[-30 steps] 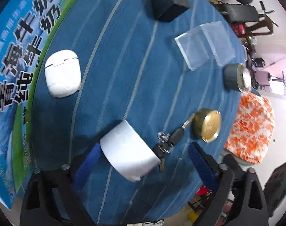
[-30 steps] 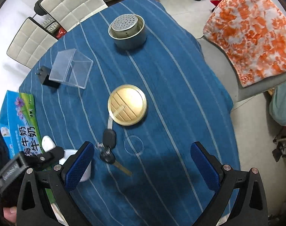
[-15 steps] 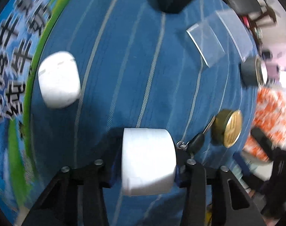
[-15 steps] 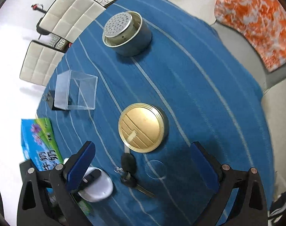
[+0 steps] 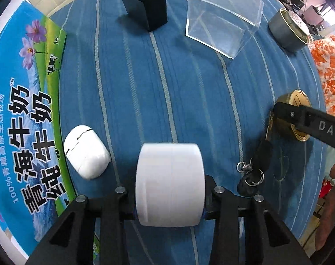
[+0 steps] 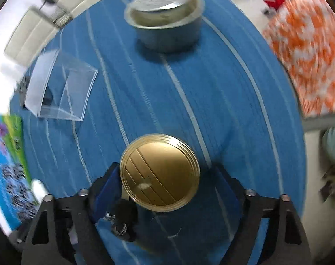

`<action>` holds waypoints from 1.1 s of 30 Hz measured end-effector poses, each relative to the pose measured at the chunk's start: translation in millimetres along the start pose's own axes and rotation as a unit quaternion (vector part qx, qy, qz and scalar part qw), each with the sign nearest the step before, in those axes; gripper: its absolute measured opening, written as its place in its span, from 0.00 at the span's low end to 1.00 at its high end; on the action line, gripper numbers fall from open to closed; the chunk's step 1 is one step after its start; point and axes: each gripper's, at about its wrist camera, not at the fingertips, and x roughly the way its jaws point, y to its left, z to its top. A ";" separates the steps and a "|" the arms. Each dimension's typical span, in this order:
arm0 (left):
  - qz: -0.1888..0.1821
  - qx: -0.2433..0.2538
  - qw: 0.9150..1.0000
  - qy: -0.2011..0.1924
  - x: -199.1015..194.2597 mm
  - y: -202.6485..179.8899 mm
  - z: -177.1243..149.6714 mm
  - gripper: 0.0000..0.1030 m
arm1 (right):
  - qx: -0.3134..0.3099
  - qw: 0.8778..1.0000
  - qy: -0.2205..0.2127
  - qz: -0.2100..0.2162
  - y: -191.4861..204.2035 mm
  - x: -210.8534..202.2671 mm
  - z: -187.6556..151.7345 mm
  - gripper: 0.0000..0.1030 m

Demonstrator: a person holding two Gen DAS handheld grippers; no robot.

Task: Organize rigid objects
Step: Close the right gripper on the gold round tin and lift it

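Observation:
My left gripper [image 5: 170, 201] is shut on a white tape roll [image 5: 170, 183] and holds it over the blue striped tablecloth [image 5: 145, 88]. My right gripper [image 6: 165, 183] is open, its jaws on either side of a round gold lid [image 6: 159, 172], not touching it; the lid also shows in the left wrist view [image 5: 295, 114], partly behind the right gripper's arm. A black key with rings [image 5: 255, 163] lies beside the lid. A white earbud case [image 5: 85, 151] lies left of the roll.
A clear plastic box [image 5: 222, 19], a black charger [image 5: 145, 6] and a grey tin with a perforated top [image 6: 165, 19] stand farther back. A blue milk carton [image 5: 19, 110] lies along the left. An orange-patterned chair [image 6: 306, 50] is off the table's right edge.
My left gripper closed on the white tape roll and lifted it. My right gripper moved down and forward until its jaws straddle the gold lid.

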 end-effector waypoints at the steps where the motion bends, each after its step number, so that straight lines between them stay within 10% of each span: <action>1: 0.000 -0.002 1.000 0.001 5.2 -13.5 8.5 0.34 | -0.021 1.000 -0.002 -0.019 7.3 0.3 2.3 0.70; 13: -0.007 -0.006 1.000 -0.003 19.1 0.5 6.1 0.36 | -0.105 0.991 0.069 -0.052 21.9 2.5 -43.9 0.66; 33: -0.003 0.010 0.997 -0.077 -21.1 -9.7 -0.7 0.35 | -0.069 0.996 -0.009 -0.056 14.4 -21.5 -58.8 0.66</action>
